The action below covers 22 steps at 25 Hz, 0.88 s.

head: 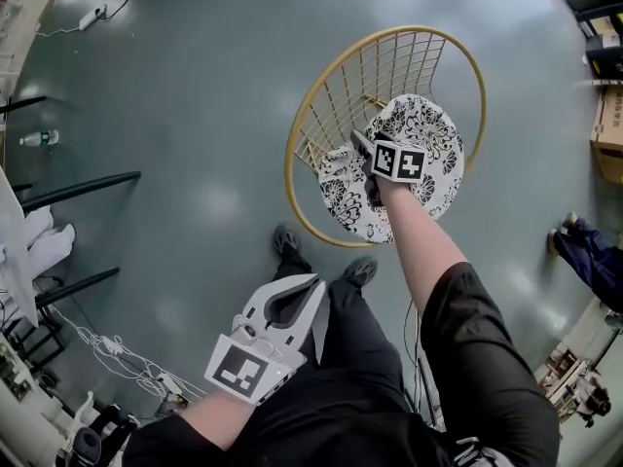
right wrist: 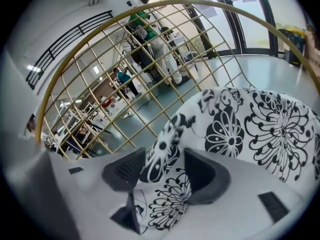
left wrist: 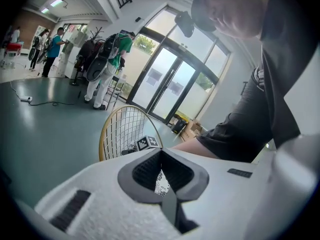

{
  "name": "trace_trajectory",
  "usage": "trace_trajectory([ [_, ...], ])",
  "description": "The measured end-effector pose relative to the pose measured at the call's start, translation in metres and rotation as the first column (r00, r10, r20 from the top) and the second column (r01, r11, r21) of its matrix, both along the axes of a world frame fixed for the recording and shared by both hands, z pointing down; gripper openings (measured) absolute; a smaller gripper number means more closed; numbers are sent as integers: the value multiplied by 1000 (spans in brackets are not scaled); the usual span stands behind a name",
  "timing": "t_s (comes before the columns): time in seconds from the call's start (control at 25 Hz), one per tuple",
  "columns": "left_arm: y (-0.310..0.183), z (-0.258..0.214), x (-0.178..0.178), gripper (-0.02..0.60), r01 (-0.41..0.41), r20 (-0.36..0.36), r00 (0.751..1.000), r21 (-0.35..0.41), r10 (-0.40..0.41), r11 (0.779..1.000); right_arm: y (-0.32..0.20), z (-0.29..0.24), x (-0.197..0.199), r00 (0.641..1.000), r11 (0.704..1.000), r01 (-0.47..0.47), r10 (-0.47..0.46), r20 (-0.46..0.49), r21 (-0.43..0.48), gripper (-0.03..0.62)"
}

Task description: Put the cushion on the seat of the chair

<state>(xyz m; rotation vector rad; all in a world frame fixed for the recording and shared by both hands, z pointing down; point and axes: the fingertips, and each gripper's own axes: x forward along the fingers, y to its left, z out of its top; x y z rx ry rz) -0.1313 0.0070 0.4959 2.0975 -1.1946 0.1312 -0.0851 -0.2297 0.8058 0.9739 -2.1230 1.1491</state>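
- Progress looks nearly complete to us: the cushion (head: 428,139), white with a black flower print, lies inside the round gold wire chair (head: 289,168), on its seat.
- Its near-left edge is rumpled. In the right gripper view a raised fold of the cushion (right wrist: 270,129) stands between the jaws.
- We read the right hand-held gripper (head: 362,144) as released. Its jaws stand apart on either side of that fold, with a gap showing, and the pads are not clamped on the cloth.
- We see the left hand-held gripper (head: 310,288) clenched on nothing. It is held low beside the person's leg, well apart from the chair, with its jaw tips together.
- We judge that what remains is to draw the right hand-held gripper clear of the fold. The edge may also need flattening so the cushion sits evenly.
- We find no brand name or readable writing anywhere.
- The cube on each gripper carries only black-and-white square marker patterns.
- A bottle (head: 39,138) on the floor at the far left is too small for us to read any label.
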Motion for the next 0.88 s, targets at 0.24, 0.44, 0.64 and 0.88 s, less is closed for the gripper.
trace_trajectory([
  [0.24,0,-16,-3,17,20,19,1000,32,-20,999,0,-17,-1,999,999,35,-35,21,-4,265],
  [0.44,-2,-44,4,17,-1,32,999,88,-2,996,19,-65,7,996,998,69,-70,54,15,267],
  [0.64,-9,-80,28,17,-76,61,996,160,67,984,45,-142,37,991,991,97,-104,82,88,267],
  [0.88,4,-112,69,17,-166,102,984,208,148,964,107,-244,92,983,979,120,-141,119,168,265],
])
